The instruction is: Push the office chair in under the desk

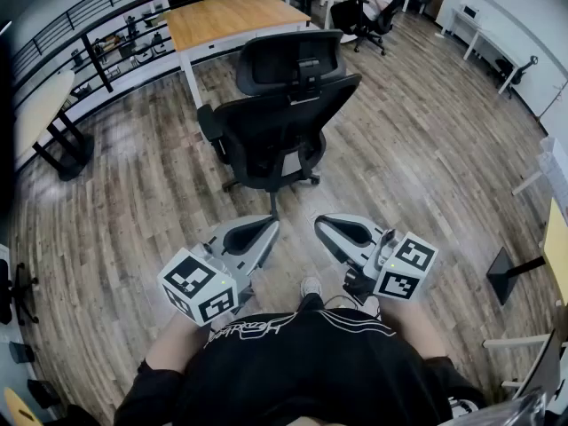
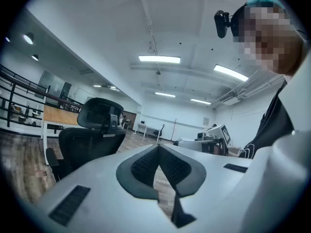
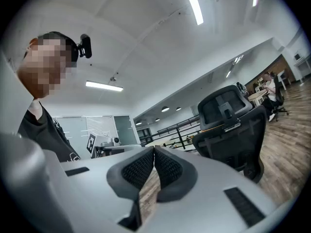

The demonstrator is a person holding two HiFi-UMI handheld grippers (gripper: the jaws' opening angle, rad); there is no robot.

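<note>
A black office chair (image 1: 284, 118) with a headrest stands on the wood floor, its back toward me, a little out from the wooden-topped desk (image 1: 232, 16). It also appears in the left gripper view as the chair (image 2: 90, 140) and in the right gripper view as the chair (image 3: 233, 130). My left gripper (image 1: 271, 224) and right gripper (image 1: 321, 224) are held low in front of me, short of the chair and apart from it. Both are shut with nothing between their pads.
A black railing (image 1: 89, 11) runs along the far left behind the desk. A second table (image 1: 40, 114) stands at the left. Another person sits on a chair (image 1: 377, 11) at a far desk. White desks (image 1: 497, 43) line the right side.
</note>
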